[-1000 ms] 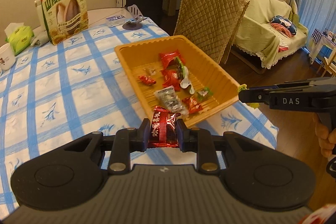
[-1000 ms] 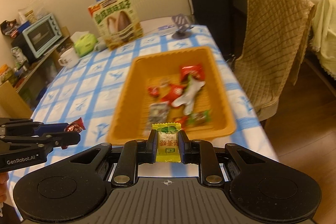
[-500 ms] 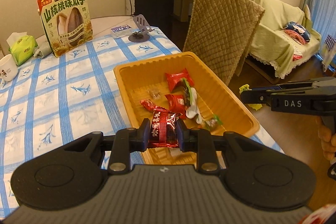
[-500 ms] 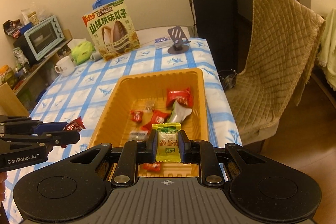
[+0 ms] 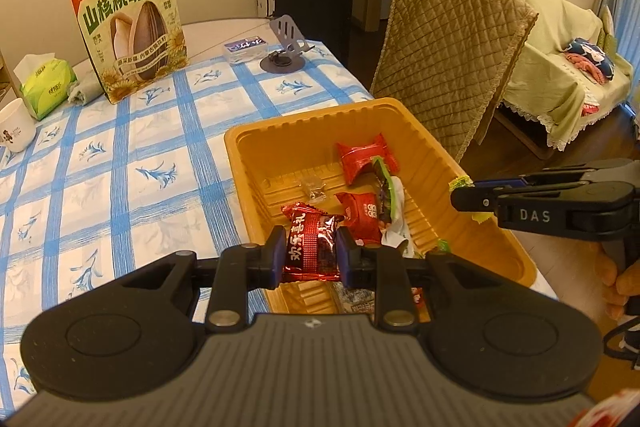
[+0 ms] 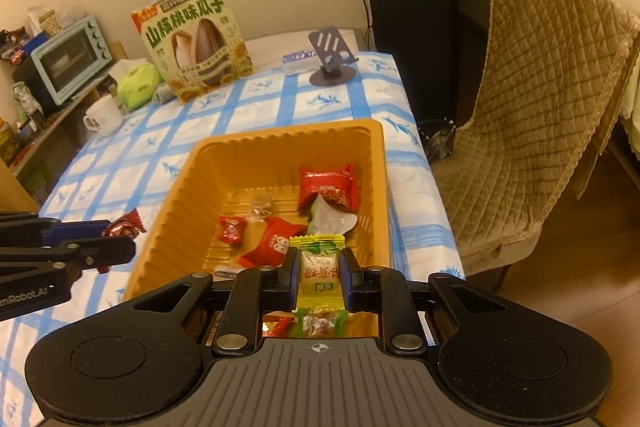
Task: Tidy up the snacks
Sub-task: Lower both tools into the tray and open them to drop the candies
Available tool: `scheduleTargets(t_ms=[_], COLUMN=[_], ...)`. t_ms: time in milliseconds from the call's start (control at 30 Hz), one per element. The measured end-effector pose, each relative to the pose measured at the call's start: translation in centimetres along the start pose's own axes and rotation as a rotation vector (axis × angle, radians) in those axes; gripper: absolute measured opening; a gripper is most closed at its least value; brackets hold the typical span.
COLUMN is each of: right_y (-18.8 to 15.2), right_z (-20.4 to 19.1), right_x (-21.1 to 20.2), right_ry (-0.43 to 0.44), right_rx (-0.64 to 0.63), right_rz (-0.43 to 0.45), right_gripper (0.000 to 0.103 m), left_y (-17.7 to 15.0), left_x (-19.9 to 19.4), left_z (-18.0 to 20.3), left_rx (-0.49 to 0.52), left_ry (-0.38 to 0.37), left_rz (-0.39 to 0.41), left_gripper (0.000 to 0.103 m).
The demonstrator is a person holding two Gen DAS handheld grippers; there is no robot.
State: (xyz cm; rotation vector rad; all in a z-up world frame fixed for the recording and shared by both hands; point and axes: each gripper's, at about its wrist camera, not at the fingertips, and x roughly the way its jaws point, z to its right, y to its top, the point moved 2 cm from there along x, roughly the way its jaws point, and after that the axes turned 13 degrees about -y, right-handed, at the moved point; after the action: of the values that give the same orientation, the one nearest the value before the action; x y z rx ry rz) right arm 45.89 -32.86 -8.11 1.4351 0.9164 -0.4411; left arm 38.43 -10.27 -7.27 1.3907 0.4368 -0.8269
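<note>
1. One counter (image 5: 120, 163), blue-and-white checked cloth on top, carrying everything below.
2. One quilted tan chair (image 6: 532, 131) just beside the counter's far edge.
3. One orange tray (image 6: 180, 187) on the counter, near its right edge, ribbed walls, open top.
4. One large sunflower-seed bag (image 5: 132, 31) standing upright at the counter's back, blue jug behind it.
5. Two hand-held grippers: left hand-held gripper (image 5: 311, 254) clenched on one dark red candy (image 5: 310, 247), held over the tray's near left corner; right hand-held gripper (image 6: 319, 277) clenched on one yellow-green candy (image 6: 318, 275), held above the tray's near end.
6. One green tissue pack (image 5: 46, 89) and one white mug (image 5: 15, 125) at the counter's left side, near each other.
7. One grey phone stand (image 5: 286, 47) at the back, small clear box beside it.
8. Loose in the tray: three red wrapped snacks counted in the right wrist view, largest (image 6: 330, 185) toward the far right, one mid-size (image 6: 272, 241), one small (image 6: 231, 230); one white-green wrapper (image 6: 332, 217); one small clear packet (image 6: 262, 203). More pieces under the grippers, count unclear.
</note>
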Motion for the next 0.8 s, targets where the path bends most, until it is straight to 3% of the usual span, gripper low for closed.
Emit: scheduleTargets(t_ms=[800], right_y=[1.8], right_z=[0.9], right_x=[2.1], right_ry=[0.053], right_rx=[0.04], right_rz=[-0.01], right_gripper=[0.03], left_y=[1.4], left_x=[4.0], left_z=[-0.8], left_rx=[-0.013], left_ry=[0.023], left_rz=[-0.033], left_gripper=[0.024])
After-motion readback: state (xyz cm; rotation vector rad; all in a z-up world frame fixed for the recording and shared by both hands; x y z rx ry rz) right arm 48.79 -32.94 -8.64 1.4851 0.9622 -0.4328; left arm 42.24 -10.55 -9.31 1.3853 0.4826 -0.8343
